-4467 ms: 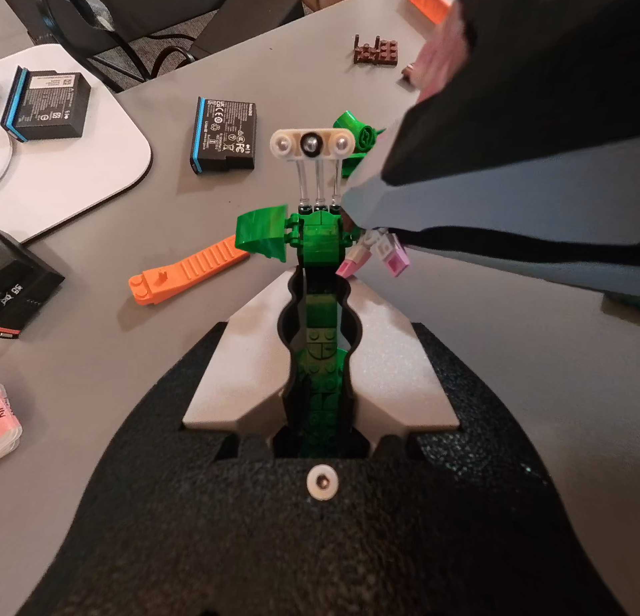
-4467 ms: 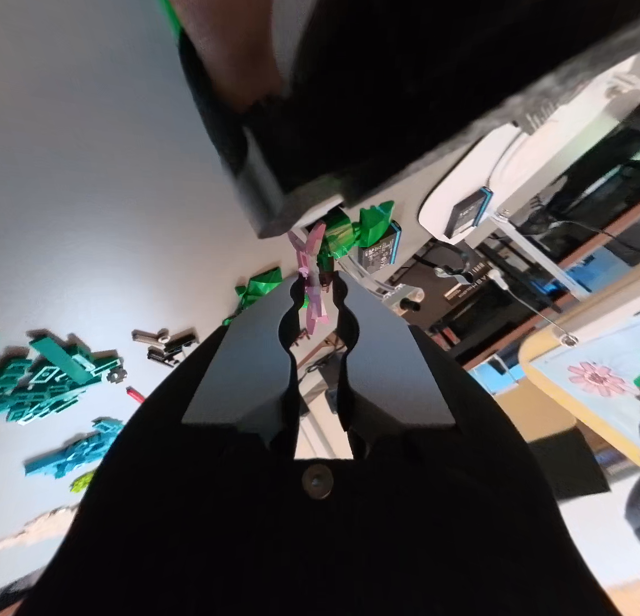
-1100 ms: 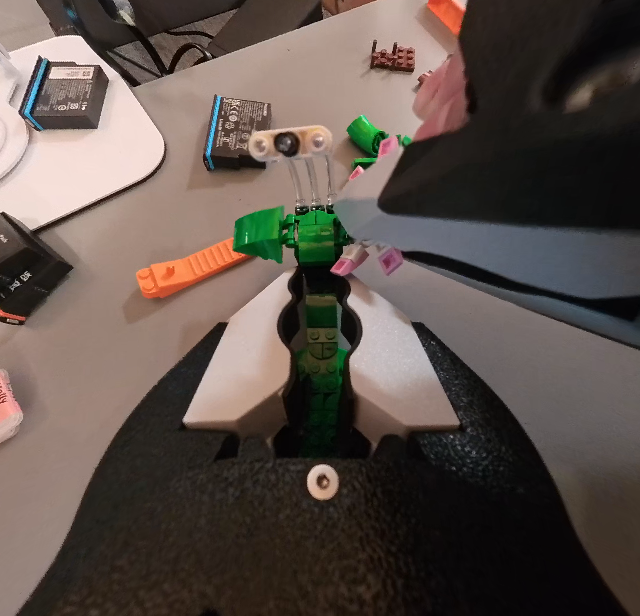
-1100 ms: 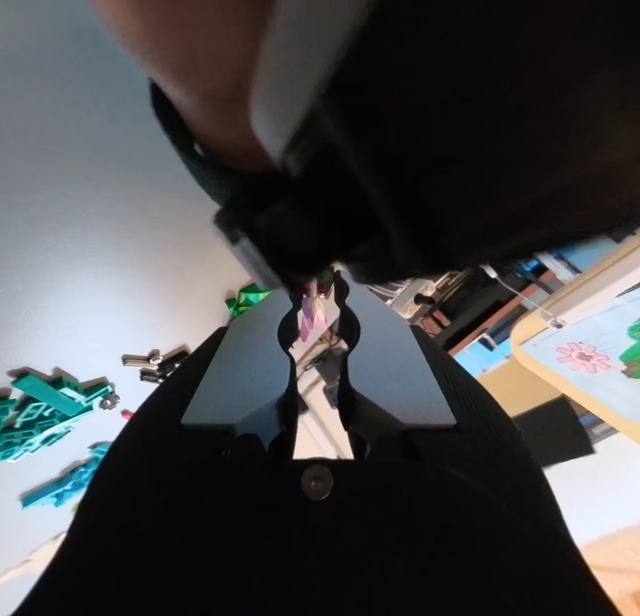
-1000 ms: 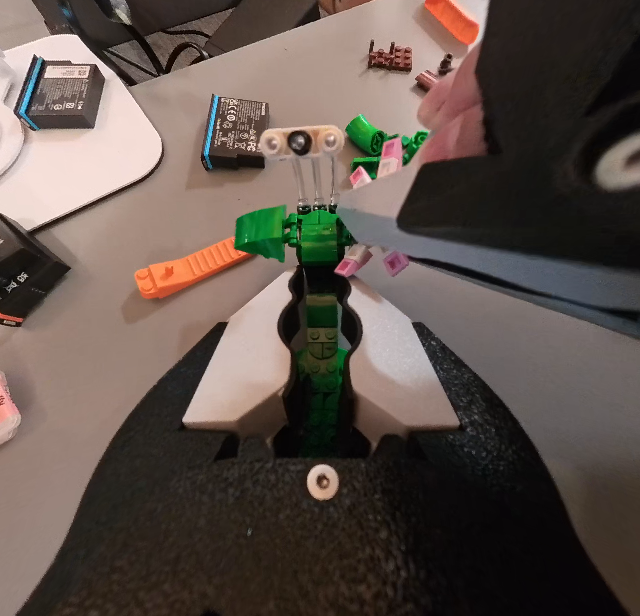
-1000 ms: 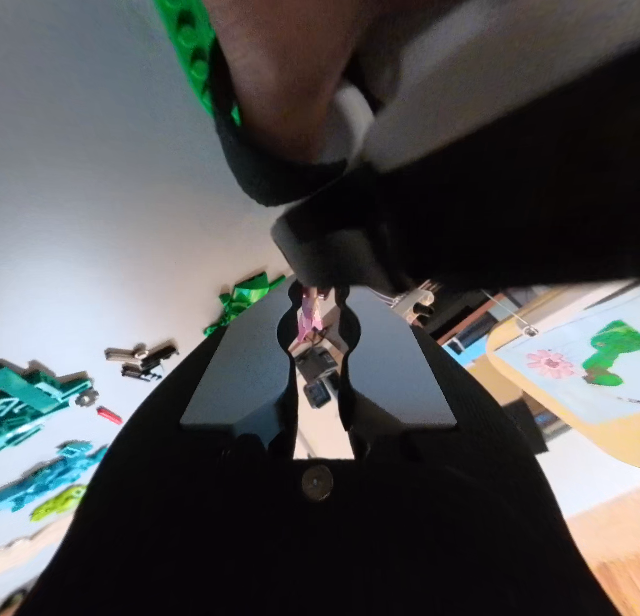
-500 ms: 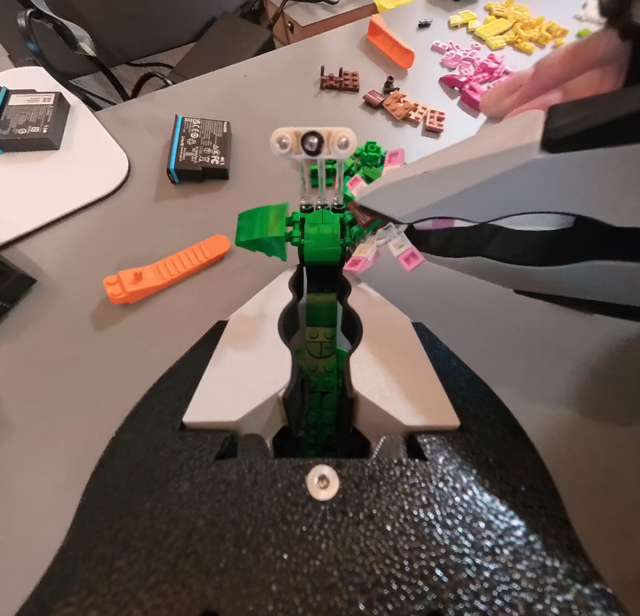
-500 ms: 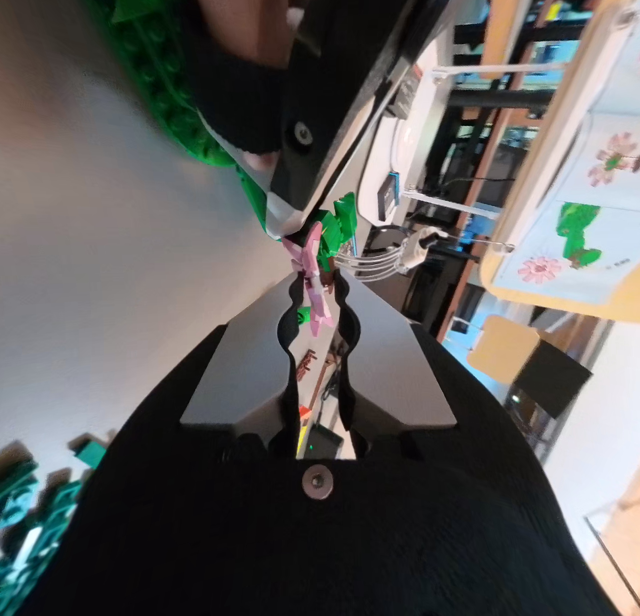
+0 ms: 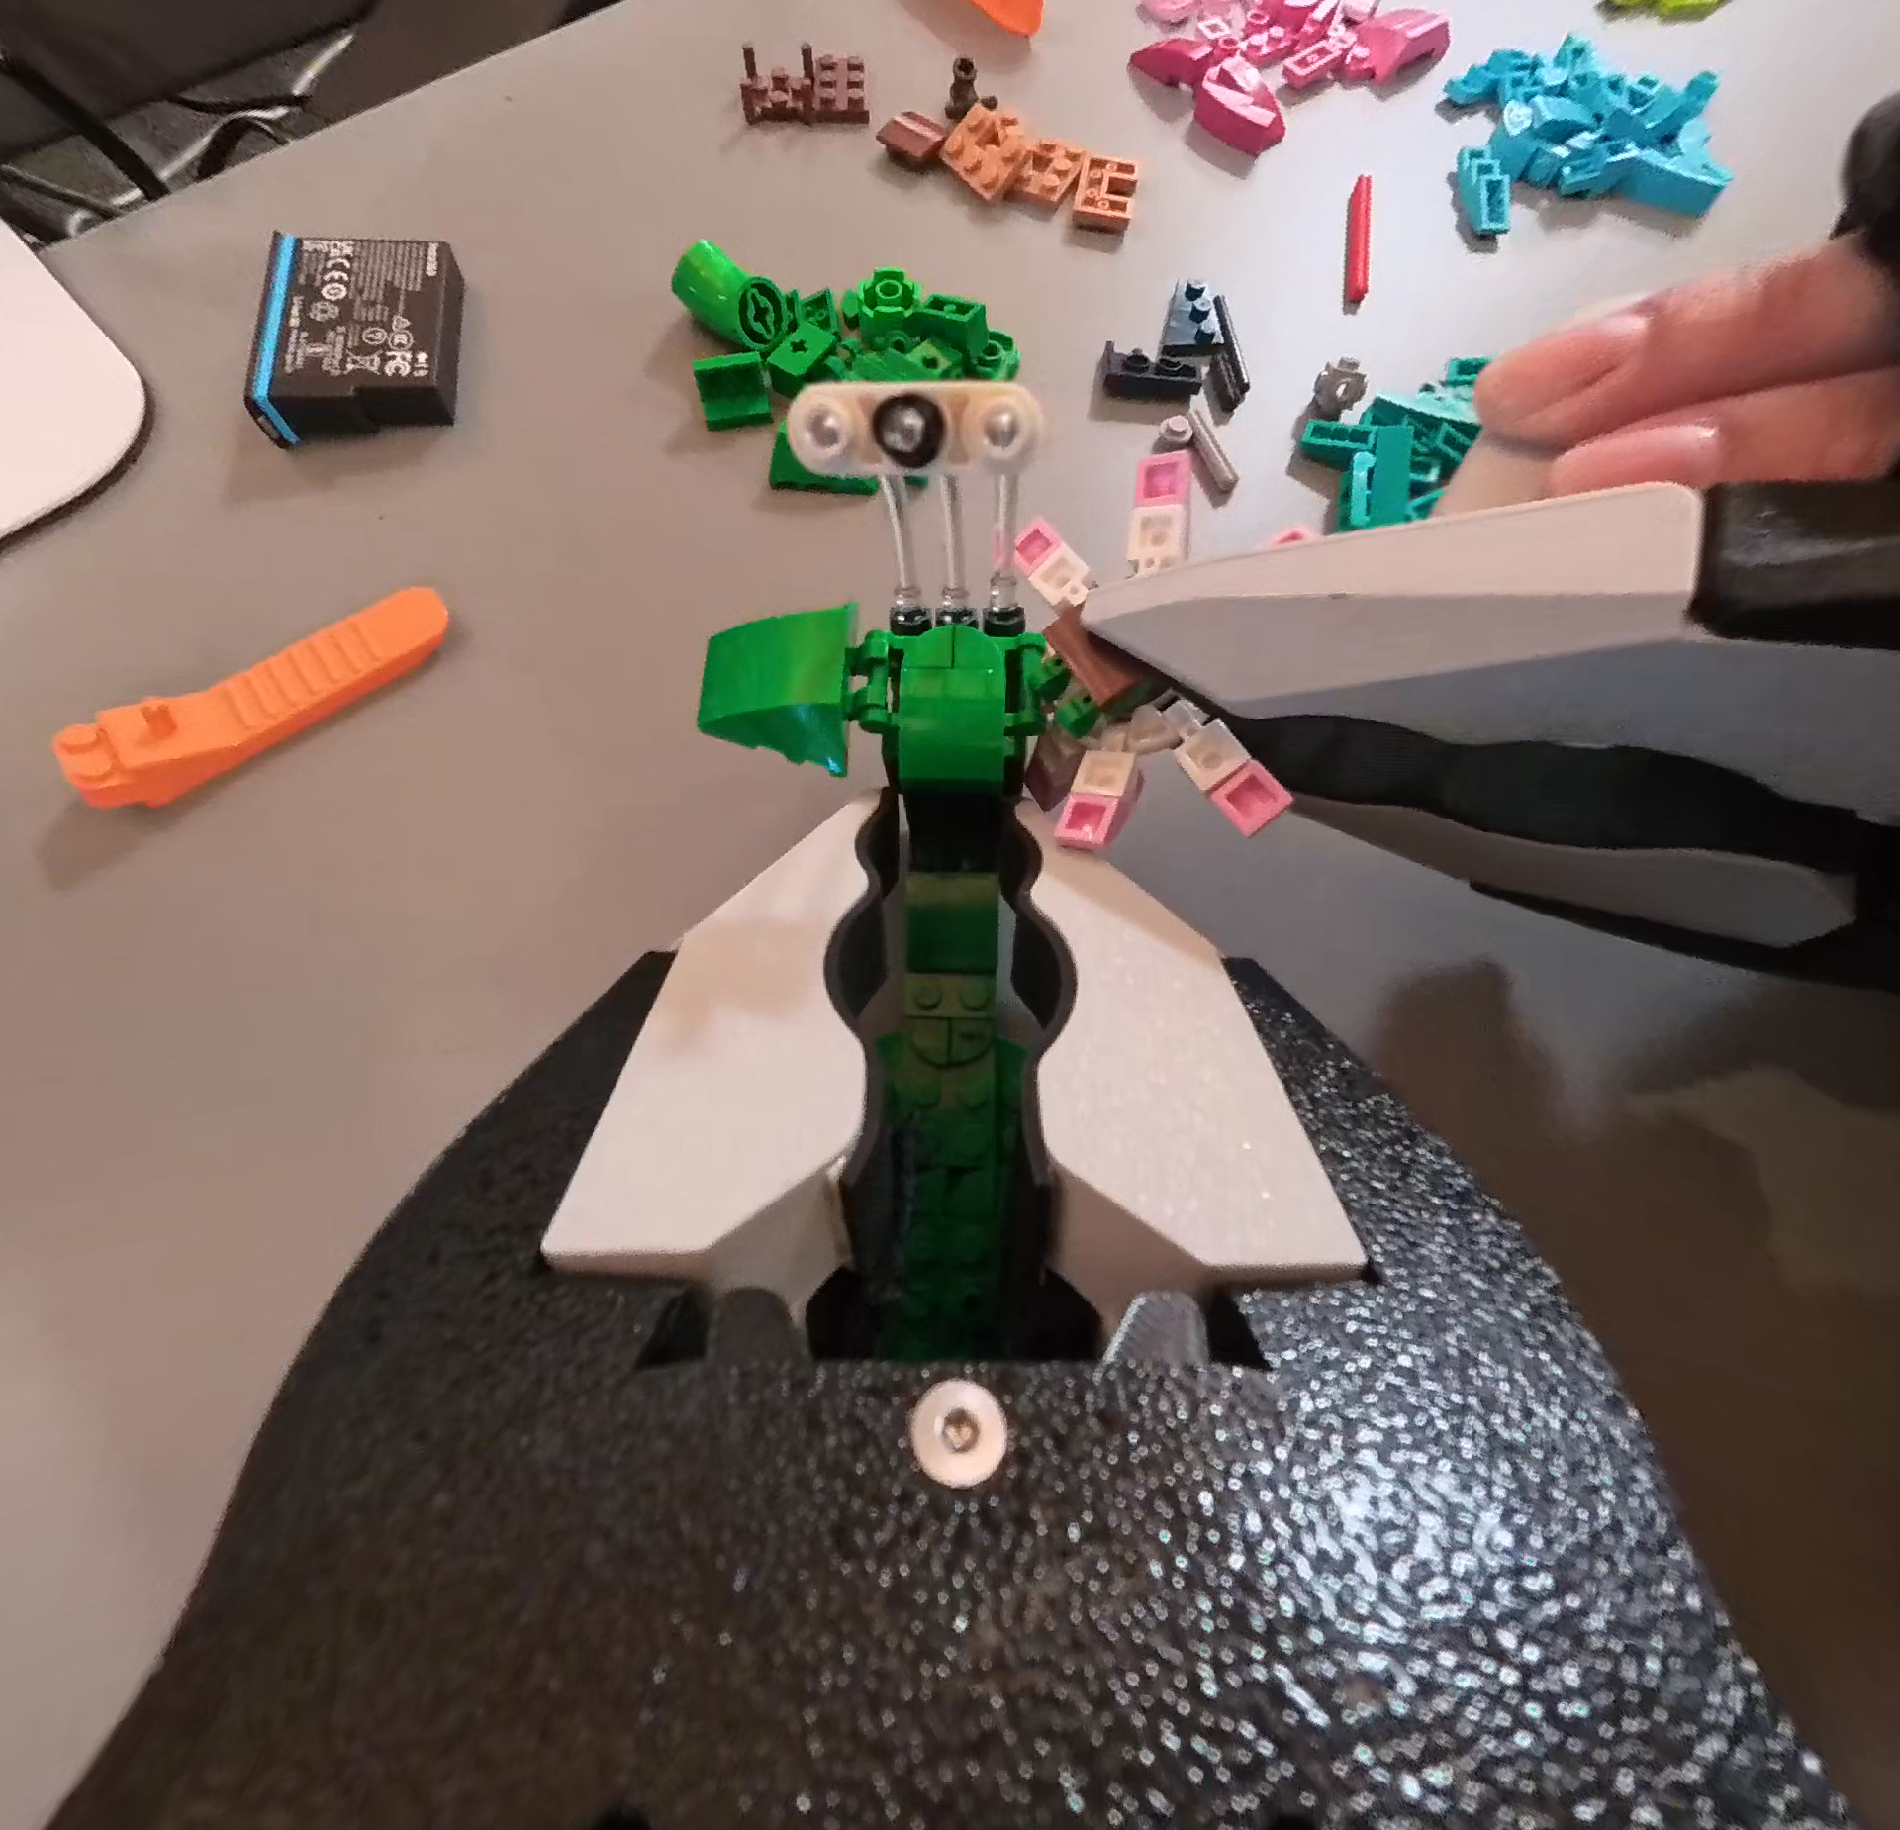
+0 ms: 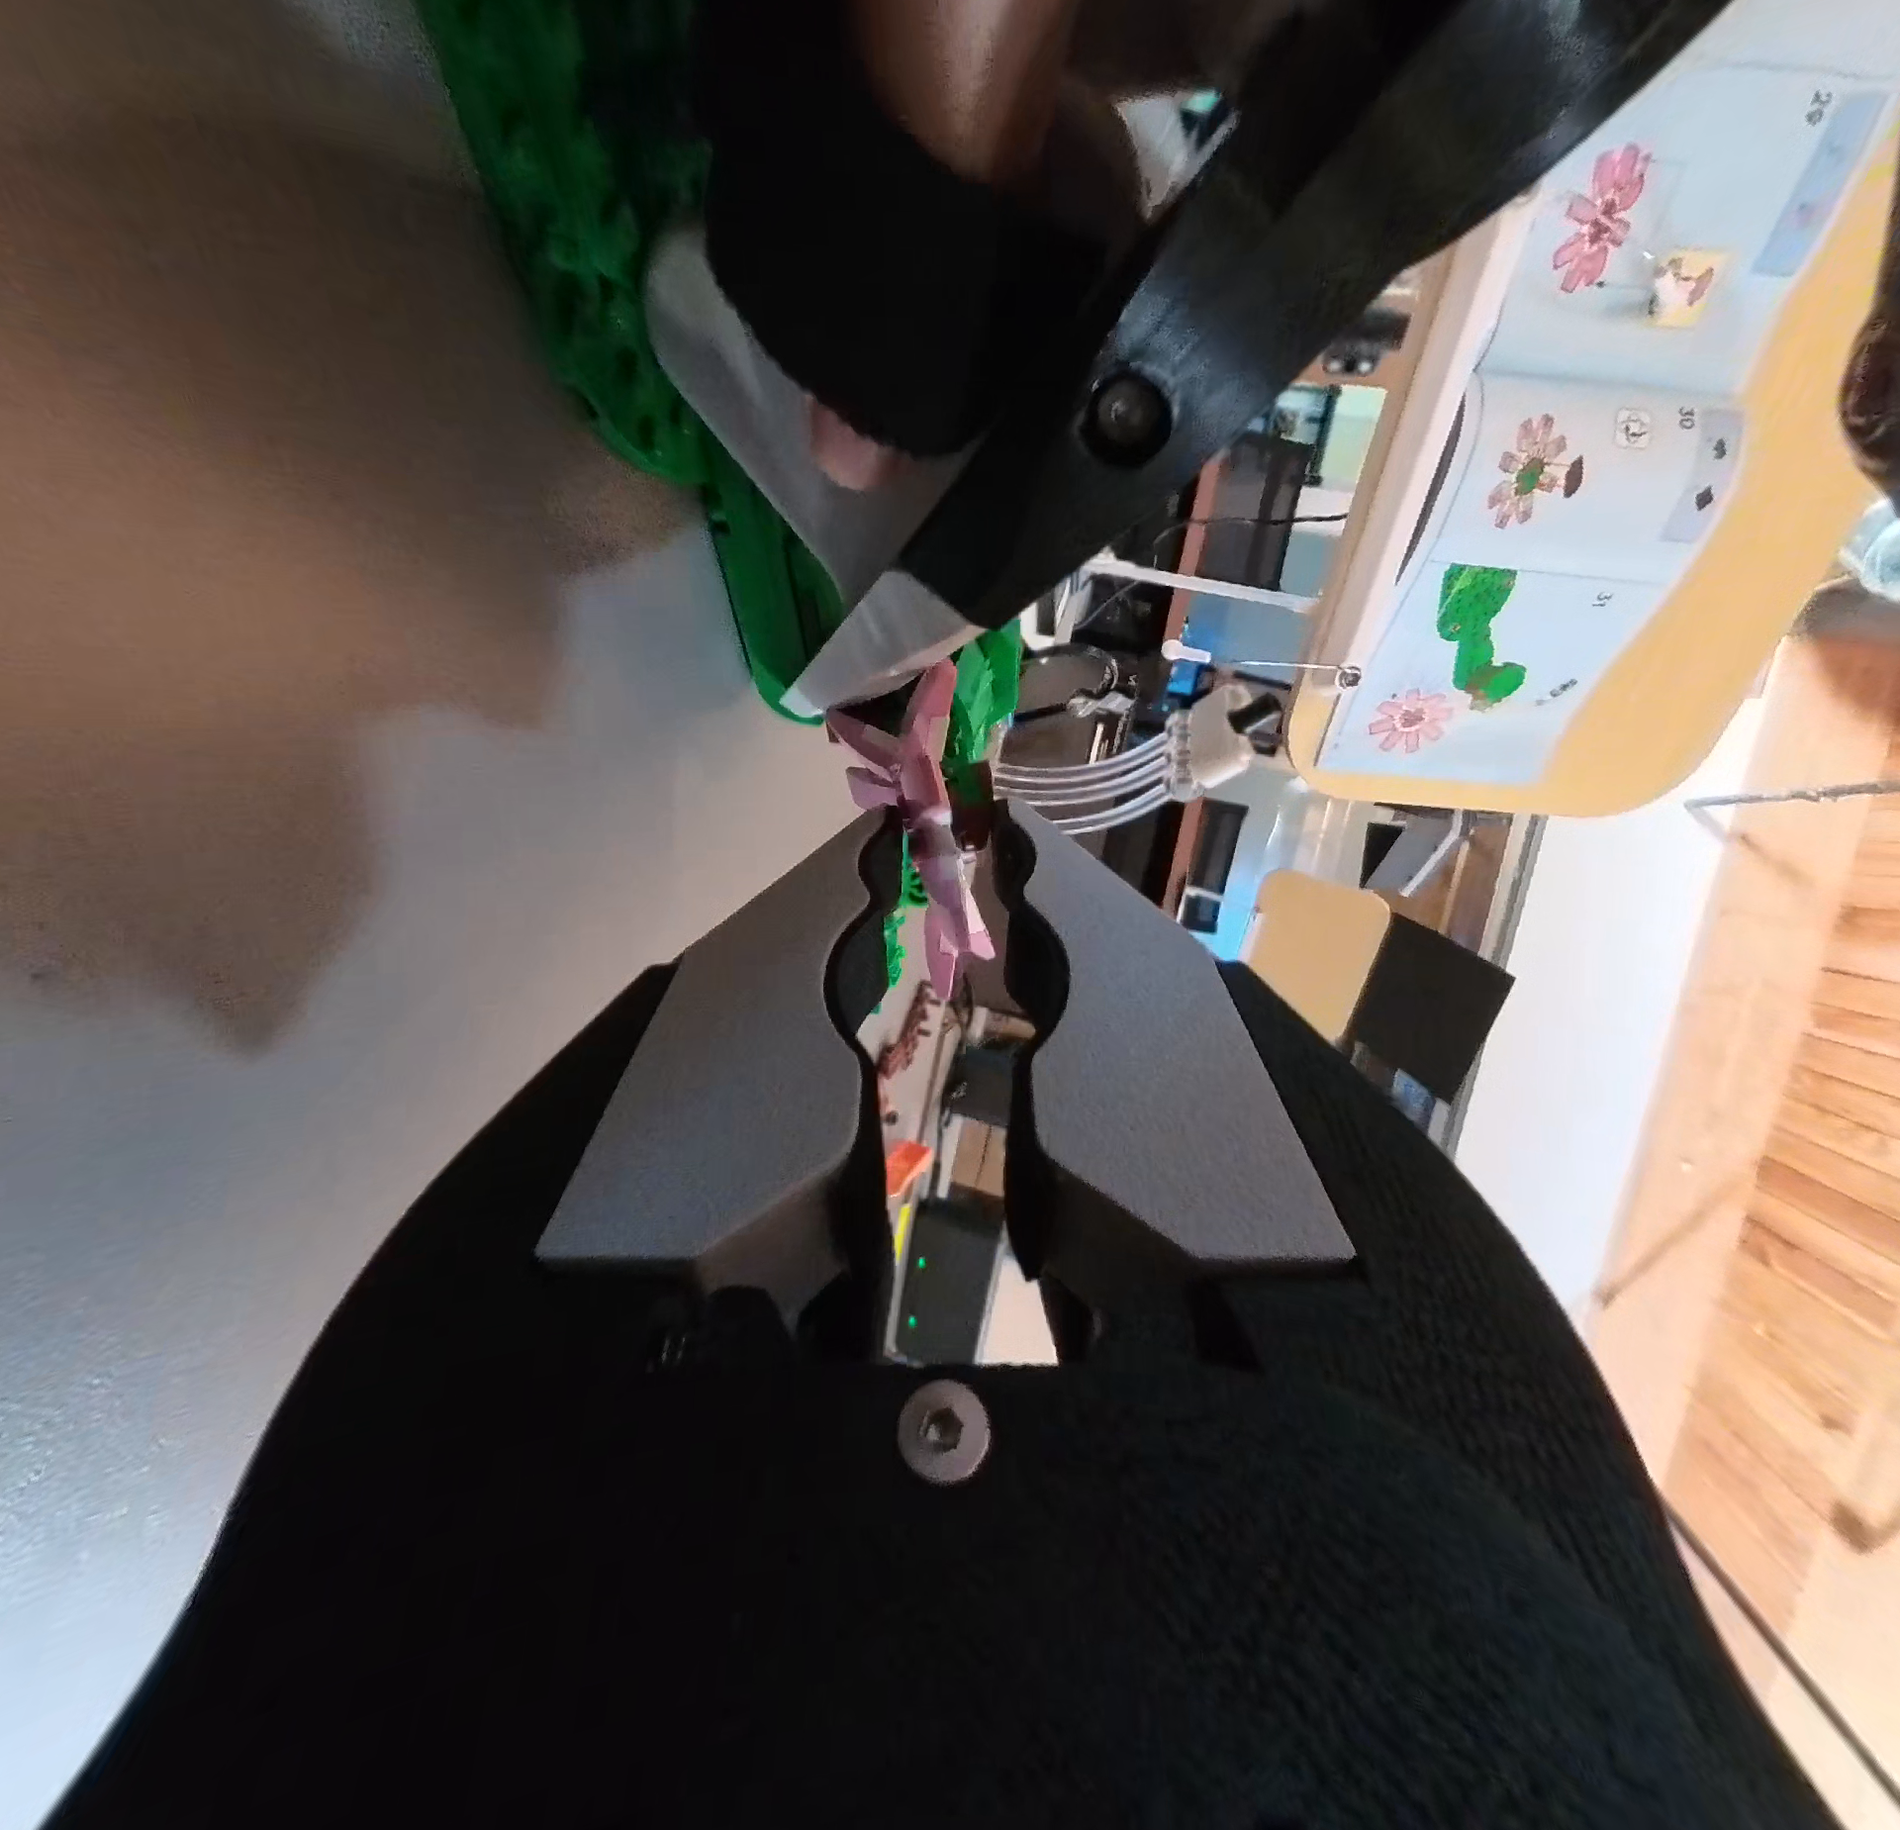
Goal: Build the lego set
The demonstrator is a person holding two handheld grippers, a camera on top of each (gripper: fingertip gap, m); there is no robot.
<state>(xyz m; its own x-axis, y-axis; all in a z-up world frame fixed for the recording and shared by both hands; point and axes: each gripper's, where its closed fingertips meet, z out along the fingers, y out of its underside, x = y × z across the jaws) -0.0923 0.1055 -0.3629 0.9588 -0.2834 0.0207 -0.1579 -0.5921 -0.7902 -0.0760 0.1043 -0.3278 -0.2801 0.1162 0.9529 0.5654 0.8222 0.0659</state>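
My left gripper [image 9: 951,814] is shut on a green lego stem [image 9: 951,711], held up over the grey table. The stem carries a green leaf [image 9: 781,686] on its left and three clear rods with a white top piece [image 9: 915,428]. My right gripper [image 9: 1116,675] comes in from the right, shut on a pink and white flower [image 9: 1152,763] with a brown centre. The flower touches the right side of the stem's top. In the right wrist view the flower [image 10: 936,855] sits between my right gripper's [image 10: 941,845] tips, with the left gripper [image 10: 1028,444] close above.
On the table lie an orange brick separator [image 9: 257,701], a black battery [image 9: 355,331], and piles of green [image 9: 853,331], pink [image 9: 1265,43], blue [image 9: 1583,146], brown-orange [image 9: 1028,161] and teal [image 9: 1388,444] bricks. An open instruction booklet [image 10: 1542,444] lies beyond. My right fingertips sit around 4 cm from my left ones.
The right gripper has rolled and lowered, bringing the flower against the stem's right side. The left gripper has swung right with the stem, so more brick piles show.
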